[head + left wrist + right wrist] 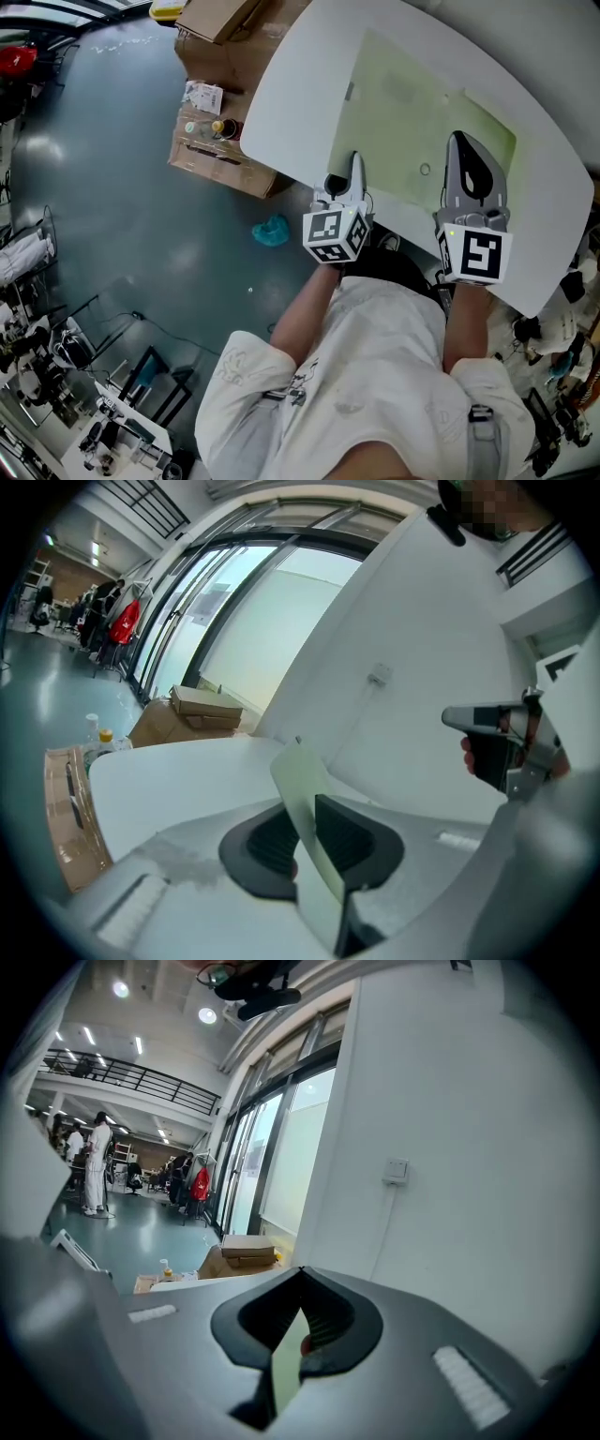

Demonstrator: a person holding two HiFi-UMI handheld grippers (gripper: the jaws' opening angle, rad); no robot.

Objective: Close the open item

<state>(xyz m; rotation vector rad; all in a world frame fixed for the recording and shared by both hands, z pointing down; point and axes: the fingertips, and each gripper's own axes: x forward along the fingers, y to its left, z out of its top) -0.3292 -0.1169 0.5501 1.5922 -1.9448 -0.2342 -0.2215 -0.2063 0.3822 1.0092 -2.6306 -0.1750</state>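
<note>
A pale green folder (412, 122) lies open on the white round table (291, 94). My left gripper (356, 161) is at the folder's near left edge, and my right gripper (461, 142) at its near right edge. In the left gripper view a thin green sheet (300, 766) stands on edge between the black pads, with my left gripper (305, 817) closed on it. In the right gripper view the same kind of green sheet (286, 1363) runs through the narrow slit of my right gripper (298, 1290), which pinches it. The rest of the folder is hidden in both gripper views.
Cardboard boxes (220, 155) with small bottles (217, 127) stand on the floor left of the table, and a blue cloth (272, 231) lies nearby. A white wall (450, 1101) rises just beyond the table. Equipment racks crowd the lower left floor (56, 375).
</note>
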